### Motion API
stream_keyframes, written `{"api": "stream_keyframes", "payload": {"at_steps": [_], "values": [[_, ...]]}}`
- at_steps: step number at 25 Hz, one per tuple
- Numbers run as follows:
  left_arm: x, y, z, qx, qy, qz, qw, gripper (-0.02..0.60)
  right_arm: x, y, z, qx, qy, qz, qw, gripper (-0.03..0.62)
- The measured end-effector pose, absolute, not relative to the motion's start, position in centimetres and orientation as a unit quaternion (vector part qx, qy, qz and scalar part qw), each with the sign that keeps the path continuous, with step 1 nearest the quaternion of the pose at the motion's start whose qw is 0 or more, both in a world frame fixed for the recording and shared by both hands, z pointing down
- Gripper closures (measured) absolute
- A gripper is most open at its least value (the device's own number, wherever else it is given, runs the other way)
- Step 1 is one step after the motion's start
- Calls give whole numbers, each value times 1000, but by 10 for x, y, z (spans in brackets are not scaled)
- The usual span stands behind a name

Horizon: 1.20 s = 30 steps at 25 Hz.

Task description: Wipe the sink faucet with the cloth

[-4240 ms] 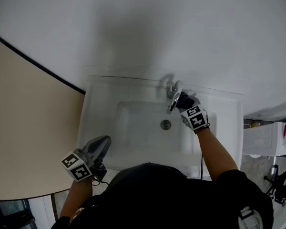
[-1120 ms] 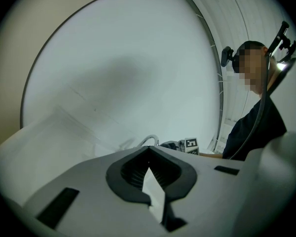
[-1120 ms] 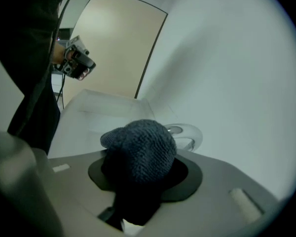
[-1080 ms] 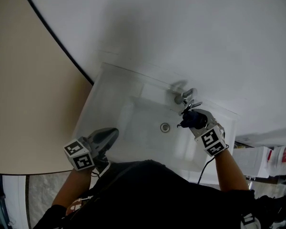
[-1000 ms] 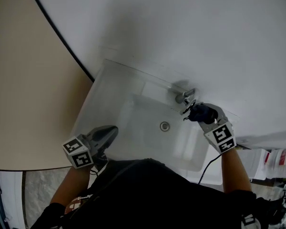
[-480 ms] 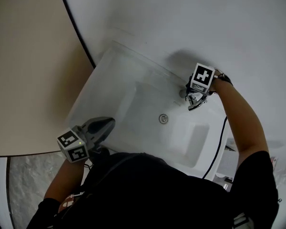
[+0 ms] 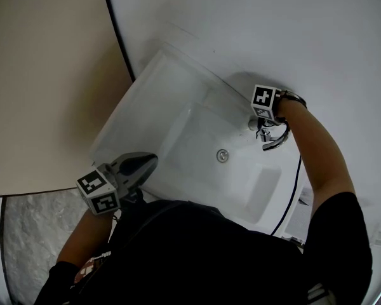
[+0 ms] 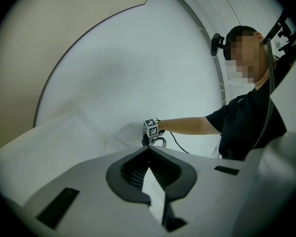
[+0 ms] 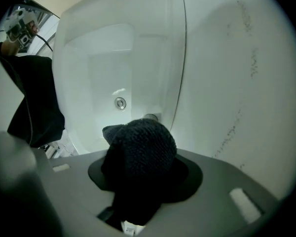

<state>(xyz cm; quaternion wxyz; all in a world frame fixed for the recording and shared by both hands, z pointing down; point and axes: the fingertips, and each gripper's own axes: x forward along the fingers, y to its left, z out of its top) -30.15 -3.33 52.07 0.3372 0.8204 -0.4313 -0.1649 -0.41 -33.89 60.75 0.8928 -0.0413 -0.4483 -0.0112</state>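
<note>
A dark, knitted cloth (image 9: 140, 152) is sitting bunched between the jaws of the right gripper (image 7: 264, 121), which are clamping it in a wide grip. In the head view that gripper is pressing the cloth down onto the top of the chrome faucet (image 7: 276, 142), which is standing on the white sink (image 7: 153, 88) at the rim's 3 o'clock side, with the drain (image 7: 223, 155) lying toward 8 o'clock from it. The wiping step appears to be under way, with the cloth working on the faucet's upper part near the wall. The next move is probably calling for the cloth to be drawn along the spout toward its tip, keeping contact with the metal. At the basin's 8 o'clock edge, well apart from the faucet, the left gripper (image 7: 136, 166) is hovering with its jaws closed together and nothing between them.
</note>
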Motion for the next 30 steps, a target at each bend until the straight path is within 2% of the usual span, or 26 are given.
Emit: {"api": "stream_keyframes", "payload": {"at_steps": [13, 21, 26, 28, 30], "values": [[-301, -48, 509, 826, -414, -189, 332, 581, -24, -272, 496, -76, -538, 16, 839, 441], [-294, -43, 510, 830, -405, -181, 339, 581, -36, -214, 502, -79, -566, -92, 816, 447], [-286, -43, 503, 836, -398, -169, 337, 581, -42, -154, 511, -53, -698, -27, 714, 444], [-282, -45, 500, 838, -394, -164, 339, 581, -29, -159, 508, 23, -772, 42, 634, 442], [-280, -48, 500, 840, -391, -154, 344, 581, -8, -176, 507, 124, -834, 137, 520, 442]]}}
